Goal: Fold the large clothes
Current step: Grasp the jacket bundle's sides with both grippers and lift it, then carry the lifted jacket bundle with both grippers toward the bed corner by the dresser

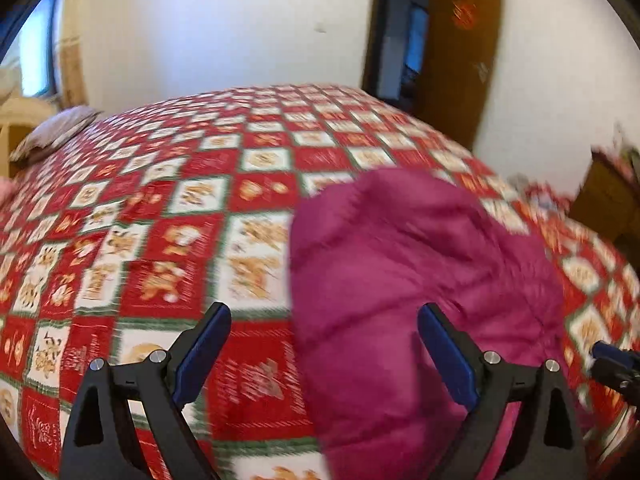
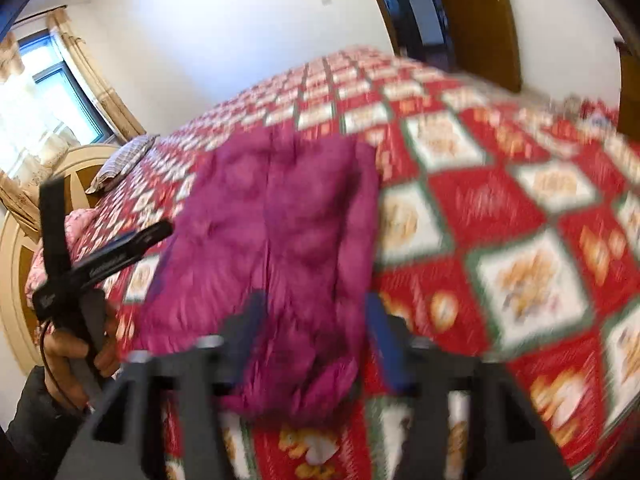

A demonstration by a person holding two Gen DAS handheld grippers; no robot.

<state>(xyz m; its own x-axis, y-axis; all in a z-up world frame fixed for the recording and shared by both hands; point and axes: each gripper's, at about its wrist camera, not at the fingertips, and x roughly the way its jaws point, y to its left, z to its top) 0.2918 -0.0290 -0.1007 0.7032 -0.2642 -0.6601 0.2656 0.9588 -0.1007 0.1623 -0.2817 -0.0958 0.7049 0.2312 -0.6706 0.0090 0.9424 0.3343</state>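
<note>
A magenta padded garment (image 1: 420,280) lies folded into a thick bundle on the bed. In the left wrist view my left gripper (image 1: 324,310) is open, with its right finger in front of the garment's left part and its left finger over bare bedspread. The right wrist view is blurred. There the right gripper (image 2: 312,312) stands open just above the near end of the garment (image 2: 280,220), whose cloth shows between the fingers without being pinched. A hand (image 2: 72,356) holds the left gripper (image 2: 110,208) at the garment's left side. The right gripper's tip (image 1: 612,364) shows at the right edge of the left view.
A red, white and green checked bedspread (image 1: 180,220) covers the wide bed. A striped pillow (image 2: 124,160) and a round wooden headboard (image 2: 16,248) are at the far left, under a curtained window (image 2: 48,92). A brown door (image 1: 460,52) and a wooden cabinet (image 1: 608,196) stand beyond the bed.
</note>
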